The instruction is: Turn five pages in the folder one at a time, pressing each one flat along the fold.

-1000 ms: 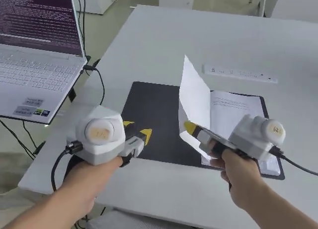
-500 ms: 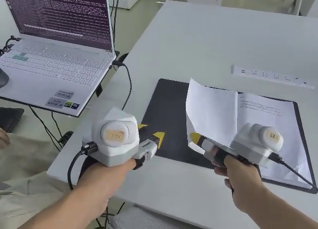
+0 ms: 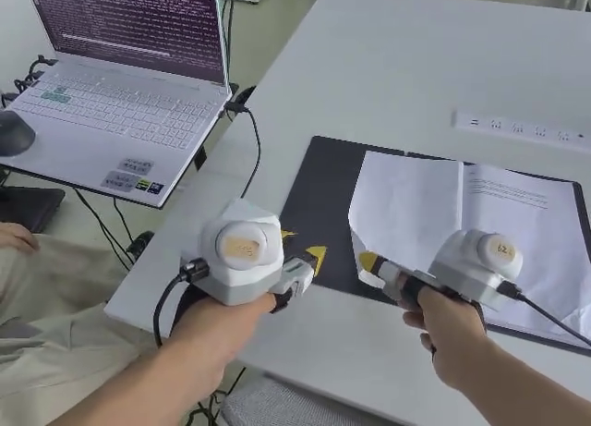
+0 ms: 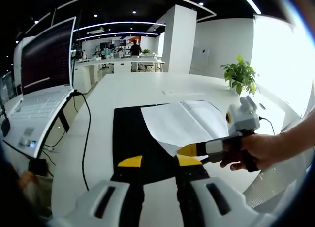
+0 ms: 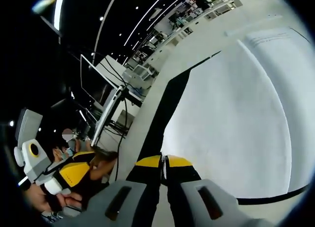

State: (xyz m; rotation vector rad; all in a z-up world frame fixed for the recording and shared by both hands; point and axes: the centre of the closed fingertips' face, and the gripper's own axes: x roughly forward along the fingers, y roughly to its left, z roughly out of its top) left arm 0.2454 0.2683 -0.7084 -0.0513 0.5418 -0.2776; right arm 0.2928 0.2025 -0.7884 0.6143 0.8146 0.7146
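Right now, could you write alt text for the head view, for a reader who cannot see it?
The right gripper holds the near corner of a white page, lifted above an open black folder on a white table. The left gripper hovers open at the folder's near edge, and a laptop stands farther left.

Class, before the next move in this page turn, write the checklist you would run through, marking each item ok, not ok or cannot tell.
1. Right hand-held gripper shut on the page at its near corner: ok.
2. Left hand-held gripper open and holding nothing, free to press: ok.
3. Page lying flat on the folder left cover: not ok, the held corner is raised above it.
4. Fold pressed flat: not ok, not yet done.
5. Just one sheet pinched: cannot tell.
6. Laptop cable off the folder: ok.
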